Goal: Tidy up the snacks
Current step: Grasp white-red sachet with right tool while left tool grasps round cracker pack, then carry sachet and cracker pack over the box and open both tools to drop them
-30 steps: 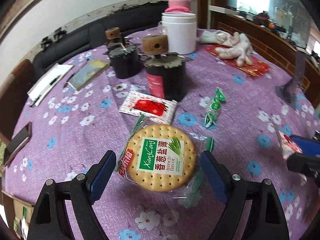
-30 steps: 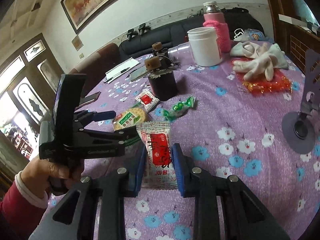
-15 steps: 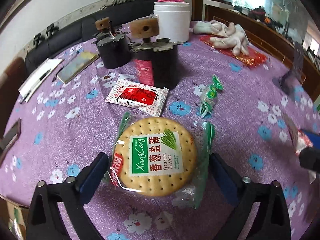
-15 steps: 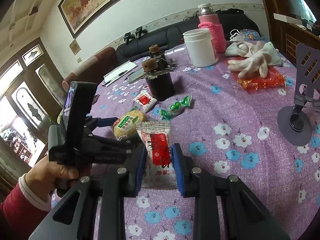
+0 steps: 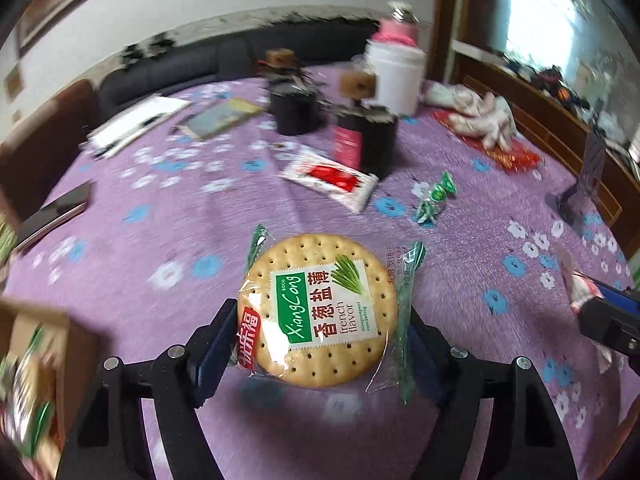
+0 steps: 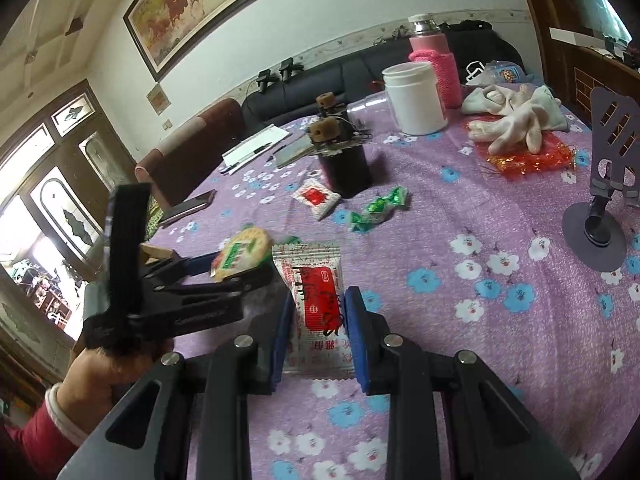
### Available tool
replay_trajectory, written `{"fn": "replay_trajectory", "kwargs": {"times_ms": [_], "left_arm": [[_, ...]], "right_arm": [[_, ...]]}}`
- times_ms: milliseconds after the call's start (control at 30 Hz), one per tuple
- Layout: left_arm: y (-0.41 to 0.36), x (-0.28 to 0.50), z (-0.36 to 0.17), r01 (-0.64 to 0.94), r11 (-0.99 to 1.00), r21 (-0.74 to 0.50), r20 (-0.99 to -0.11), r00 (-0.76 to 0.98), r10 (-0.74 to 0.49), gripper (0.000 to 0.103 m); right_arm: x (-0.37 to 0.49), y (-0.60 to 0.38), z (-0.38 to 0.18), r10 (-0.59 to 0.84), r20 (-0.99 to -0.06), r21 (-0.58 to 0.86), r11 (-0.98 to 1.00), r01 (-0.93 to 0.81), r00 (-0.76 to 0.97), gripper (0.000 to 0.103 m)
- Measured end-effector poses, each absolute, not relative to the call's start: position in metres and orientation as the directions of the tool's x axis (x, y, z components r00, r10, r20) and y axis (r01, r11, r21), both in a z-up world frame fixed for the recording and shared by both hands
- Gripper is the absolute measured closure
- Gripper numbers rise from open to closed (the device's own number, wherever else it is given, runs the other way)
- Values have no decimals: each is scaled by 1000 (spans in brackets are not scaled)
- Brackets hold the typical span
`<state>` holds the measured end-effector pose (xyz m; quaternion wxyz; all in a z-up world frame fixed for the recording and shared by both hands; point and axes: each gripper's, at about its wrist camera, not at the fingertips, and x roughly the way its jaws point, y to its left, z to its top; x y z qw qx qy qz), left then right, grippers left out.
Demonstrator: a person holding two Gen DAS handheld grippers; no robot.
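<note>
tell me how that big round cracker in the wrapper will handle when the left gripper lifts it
The cracker looks stiff but thin, so it probably snaps if squeezed hard. Its clear wrapper is glossy and loose at the ends, so it may slip. The left gripper is closing on its edges; held that way, it could pivot or tilt. It likely weighs little.

the round cracker packet [image 5: 320, 312] carries a green label reading "xiangcong", with "french flavor" on the white part beside it and large chinese characters — more chinese characters stand on its red tab. the red-and-white sachet [image 6: 318, 300] bears chinese print too small to read.
</note>
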<state>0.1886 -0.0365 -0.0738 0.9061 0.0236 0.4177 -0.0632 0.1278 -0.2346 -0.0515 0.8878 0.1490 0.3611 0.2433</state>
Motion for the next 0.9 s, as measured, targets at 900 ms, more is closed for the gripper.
{"fn": "replay_trajectory", "kwargs": {"times_ms": [900], "left_arm": [[101,19,2,-253,967,41,-577,784,229,23]], "right_arm": [[45,-81,-5,707,-519,416,699,-581,480,76]]}}
